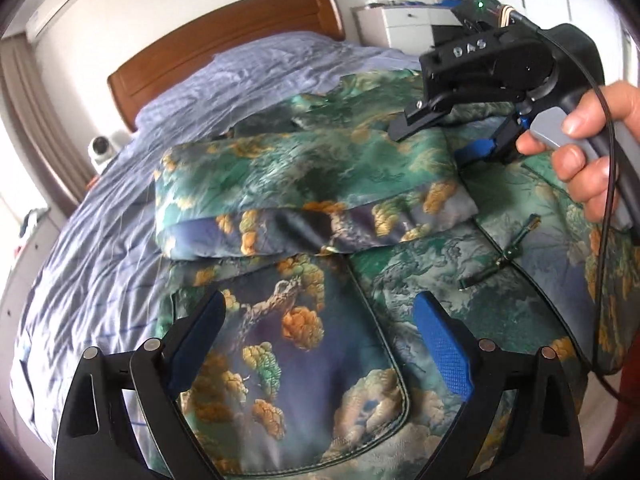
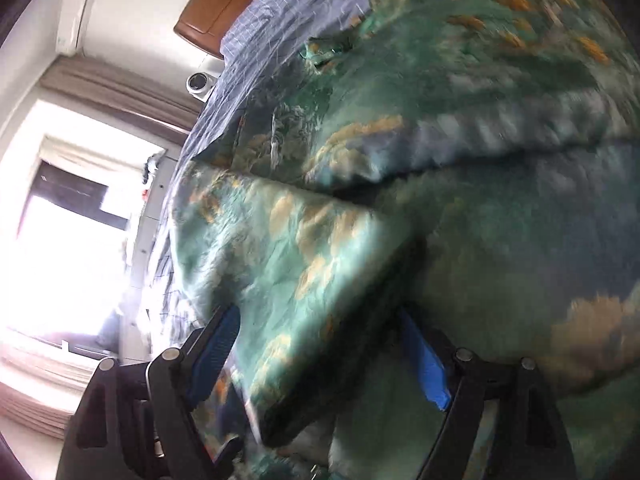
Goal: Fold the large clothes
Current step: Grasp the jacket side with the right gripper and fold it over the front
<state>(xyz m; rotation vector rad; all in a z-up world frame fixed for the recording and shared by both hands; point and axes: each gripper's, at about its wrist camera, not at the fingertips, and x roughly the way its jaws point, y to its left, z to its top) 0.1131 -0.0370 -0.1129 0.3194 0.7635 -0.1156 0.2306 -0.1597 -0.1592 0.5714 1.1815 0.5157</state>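
Broadly, a bed (image 1: 92, 240) with a wrinkled lavender-striped sheet and a wooden headboard (image 1: 224, 36) fills the room. Spread across its near half lies the garment (image 1: 400, 292), a large robe-like piece printed with green, blue and orange landscape, edged in dark piping. One sleeve (image 1: 304, 184) is folded across the body and lies flat on it.

The cloth looks thin, satiny and probably slippery; it likely weighs little and will slump and slide, not hold a crease. A sound hold would be at a piped hem or a sleeve end, pinching two layers together.

The left tongs (image 1: 320, 344) hover wide open above the lower front panel, holding nothing; whether they brush the cloth cannot be told. The right tongs (image 1: 436, 136), held in a hand (image 1: 592, 148), sit at the inner end of the folded sleeve. In the blurred right wrist view a fold of cloth lies between the parted blue pads (image 2: 424, 360), with gaps on either side, so they appear open around it, not yet clamped.
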